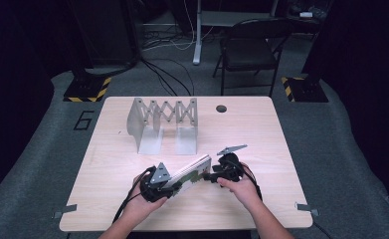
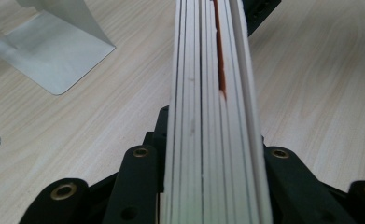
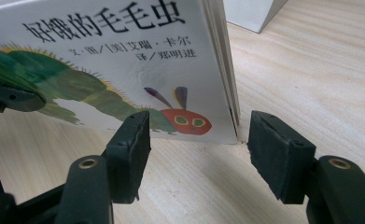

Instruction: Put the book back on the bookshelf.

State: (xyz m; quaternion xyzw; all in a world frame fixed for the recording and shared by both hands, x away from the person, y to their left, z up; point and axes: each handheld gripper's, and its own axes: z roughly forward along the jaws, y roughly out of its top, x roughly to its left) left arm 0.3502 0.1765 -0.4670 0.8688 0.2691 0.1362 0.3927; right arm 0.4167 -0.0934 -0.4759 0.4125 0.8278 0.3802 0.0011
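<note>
Near the table's front edge, the left gripper (image 1: 158, 185) clamps a picture book (image 1: 192, 171) by its page edges while the right gripper (image 1: 217, 175) waits unclenched at its corner; keep it upright and steady toward the far bookend rack (image 1: 163, 122).

At the centre of my high view the book (image 1: 194, 170) showed cream page edges. Its white cover carried a green caterpillar with a red face and black lettering. Upper centre, the rack (image 1: 163, 122) was pale grey on the light woodgrain table (image 1: 261, 134).
</note>
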